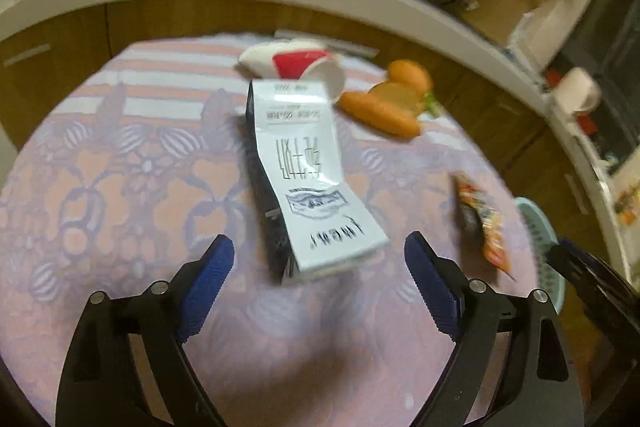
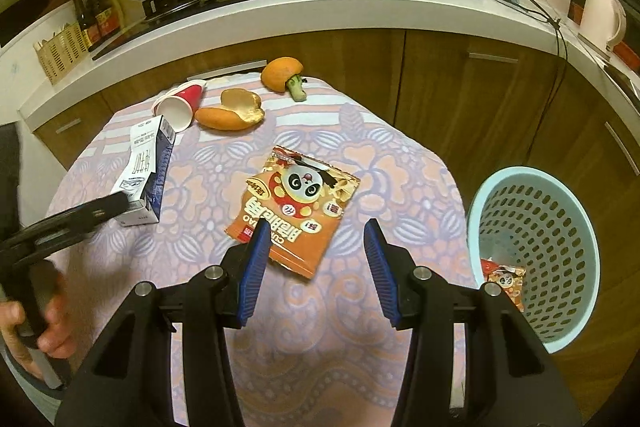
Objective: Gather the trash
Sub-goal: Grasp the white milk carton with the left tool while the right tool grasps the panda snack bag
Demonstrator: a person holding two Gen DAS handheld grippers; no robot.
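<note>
A white and dark blue carton (image 1: 308,179) lies on the patterned tablecloth (image 1: 120,187), its near end between the tips of my open left gripper (image 1: 319,255). It also shows in the right wrist view (image 2: 148,171). An orange panda snack wrapper (image 2: 296,207) lies flat just ahead of my open right gripper (image 2: 316,239); its near edge sits between the fingertips. A red and white paper cup (image 2: 180,105) lies on its side at the far end, with orange peels (image 2: 234,115) beside it. A light blue basket (image 2: 536,247) stands right of the table and holds another wrapper (image 2: 506,279).
A kitchen counter (image 2: 320,11) with a stove, wok, rice cooker and kettle runs behind the table. Brown cabinets stand below it. An orange peel with a green stalk (image 2: 286,75) lies at the table's far edge. The left gripper's arm (image 2: 68,223) shows at the left.
</note>
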